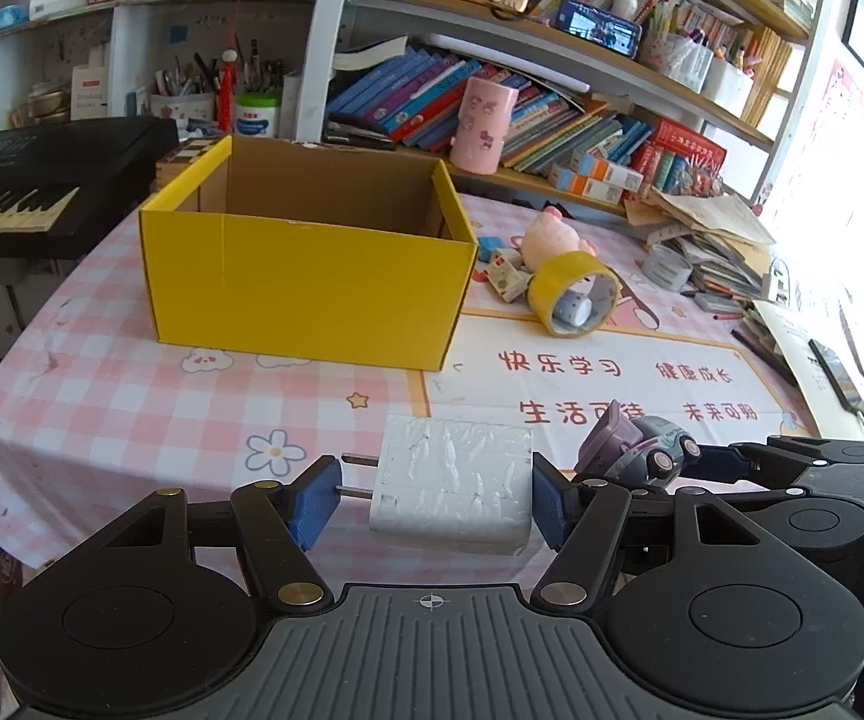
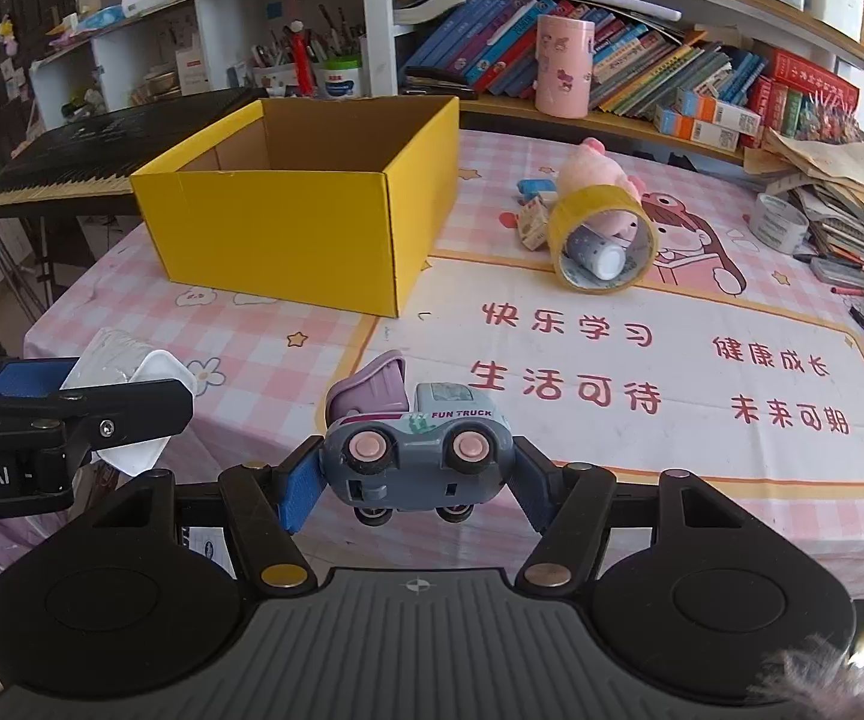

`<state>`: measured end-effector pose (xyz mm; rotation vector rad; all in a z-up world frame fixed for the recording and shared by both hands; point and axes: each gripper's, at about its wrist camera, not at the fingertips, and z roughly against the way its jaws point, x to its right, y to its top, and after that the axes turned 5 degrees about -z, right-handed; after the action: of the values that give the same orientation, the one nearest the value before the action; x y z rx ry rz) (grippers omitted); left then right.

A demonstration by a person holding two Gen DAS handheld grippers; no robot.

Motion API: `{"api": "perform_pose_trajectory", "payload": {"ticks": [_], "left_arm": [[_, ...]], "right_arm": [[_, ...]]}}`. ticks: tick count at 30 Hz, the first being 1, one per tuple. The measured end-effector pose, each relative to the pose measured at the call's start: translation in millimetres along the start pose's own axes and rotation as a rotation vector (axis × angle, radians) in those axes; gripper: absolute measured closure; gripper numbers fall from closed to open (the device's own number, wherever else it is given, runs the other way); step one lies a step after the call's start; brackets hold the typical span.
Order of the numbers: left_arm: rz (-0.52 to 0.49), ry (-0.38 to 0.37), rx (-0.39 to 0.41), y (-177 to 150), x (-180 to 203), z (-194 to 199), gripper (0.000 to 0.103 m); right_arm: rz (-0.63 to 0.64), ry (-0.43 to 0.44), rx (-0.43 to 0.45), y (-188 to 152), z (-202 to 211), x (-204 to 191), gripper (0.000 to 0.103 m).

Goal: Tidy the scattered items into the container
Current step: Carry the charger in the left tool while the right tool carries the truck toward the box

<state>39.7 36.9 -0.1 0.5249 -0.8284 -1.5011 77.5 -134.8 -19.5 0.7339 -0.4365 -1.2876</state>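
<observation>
box: yellow cardboard box (image 1: 312, 276), top open, sits on the pink checked tablecloth (image 1: 102, 372) toward the far left; near wall faces both grippers, inside floor not visible.
table edges: left edge of the cloth drops off just left of the box; a keyboard (image 1: 24, 180) sits past that edge. Far side runs along the bookshelf (image 1: 552, 120).
open room: bare cloth between the grippers and the box's near wall; the printed mat (image 2: 642, 360) to the right is also bare in the middle.
clutter: yellow tape roll (image 2: 603, 240) on its side right of the box, small white-capped cylinder inside the ring, pink plush (image 2: 594, 174) touching behind it. Grey tape roll (image 2: 779, 222) and paper stacks at far right.
left gripper (image 1: 432, 495): clamped on white charger (image 1: 453, 480), one pad on the prong tips, other on the flat back; held above the cloth, angled down.
right gripper (image 2: 411, 480): closed on toy truck (image 2: 417, 450) front to back, wheels facing camera, held clear of the cloth.
spacing: grippers side by side, close, both short of the box.
</observation>
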Motion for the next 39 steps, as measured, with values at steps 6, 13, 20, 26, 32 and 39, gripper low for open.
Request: {"api": "perform_pose_trajectory", "payload": {"ticks": [6, 13, 20, 26, 32, 39], "left_arm": [[0.008, 0.005, 0.004, -1.1, -4.5, 1.6, 0.037], [0.028, 0.028, 0.010, -3.9, -12.4, 7.6, 0.037], [0.060, 0.066, 0.014, -6.0, -20.9, 12.9, 0.037], [0.078, 0.087, 0.018, -5.1, -24.8, 14.3, 0.037], [0.104, 0.102, 0.023, -2.3, -27.6, 9.4, 0.037], [0.117, 0.126, 0.038, 12.2, -30.2, -0.7, 0.037]], "right_arm": [[0.012, 0.007, -0.002, 0.1, -0.5, -5.6, 0.041], [0.025, 0.024, -0.010, 0.3, -2.8, -13.6, 0.041], [0.071, 0.069, -0.025, 2.5, -7.4, -25.8, 0.041], [0.105, 0.099, -0.034, 5.8, -10.0, -33.2, 0.041], [0.134, 0.115, -0.044, 9.5, -15.2, -32.3, 0.041], [0.173, 0.139, -0.026, 24.7, -27.6, -30.5, 0.041]]}}
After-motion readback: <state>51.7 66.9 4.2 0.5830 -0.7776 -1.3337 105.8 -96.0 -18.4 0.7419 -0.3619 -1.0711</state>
